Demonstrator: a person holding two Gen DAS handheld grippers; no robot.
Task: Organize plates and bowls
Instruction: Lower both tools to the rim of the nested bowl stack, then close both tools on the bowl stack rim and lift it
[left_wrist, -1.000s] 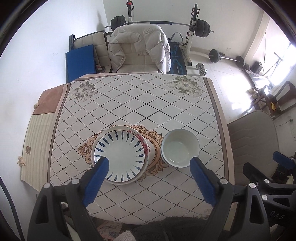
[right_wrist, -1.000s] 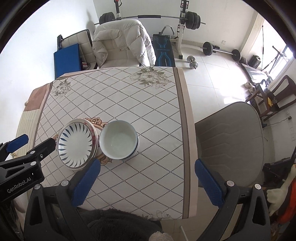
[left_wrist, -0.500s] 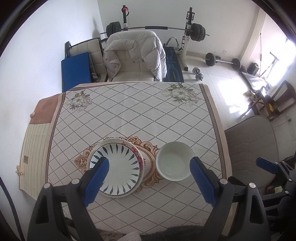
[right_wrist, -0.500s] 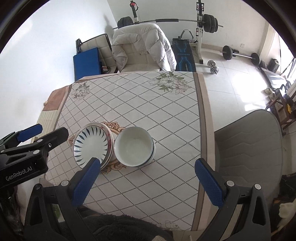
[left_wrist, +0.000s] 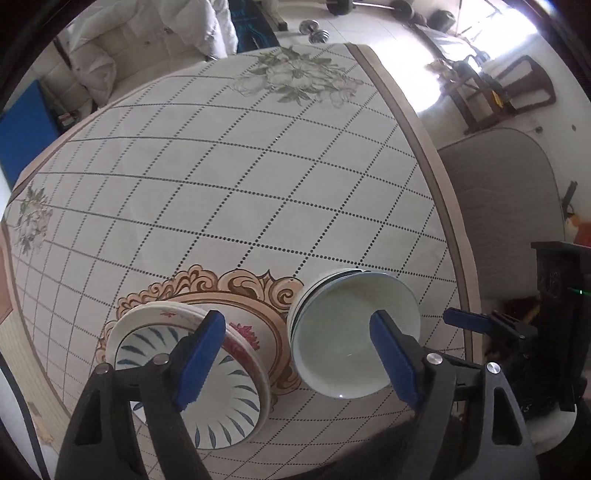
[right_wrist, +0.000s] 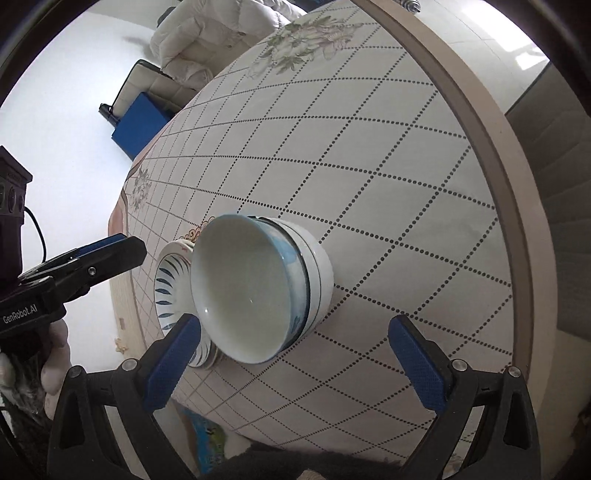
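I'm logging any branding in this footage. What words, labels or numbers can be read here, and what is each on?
"GenRobot.AI": white letters on the black body of the left gripper, seen in the right wrist view.
Faint embossed marks low on the black right gripper body, left wrist view: too blurred to read.
No readable text on the plates, bowls or tablecloth.

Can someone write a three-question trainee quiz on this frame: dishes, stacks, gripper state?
1. True or false: the stack of bowls stands apart from the stack of plates, without touching it, in the left wrist view.
2. Multiple choice: the top plate's pattern is A) red flowers, B) blue leaf strokes, C) plain white.
3. Fill in: neither the left gripper nor the right gripper holds a dish; the left one's jaws are ___.

Key: 1 true; 2 B; 3 closing, with nothing pressed between the pads.
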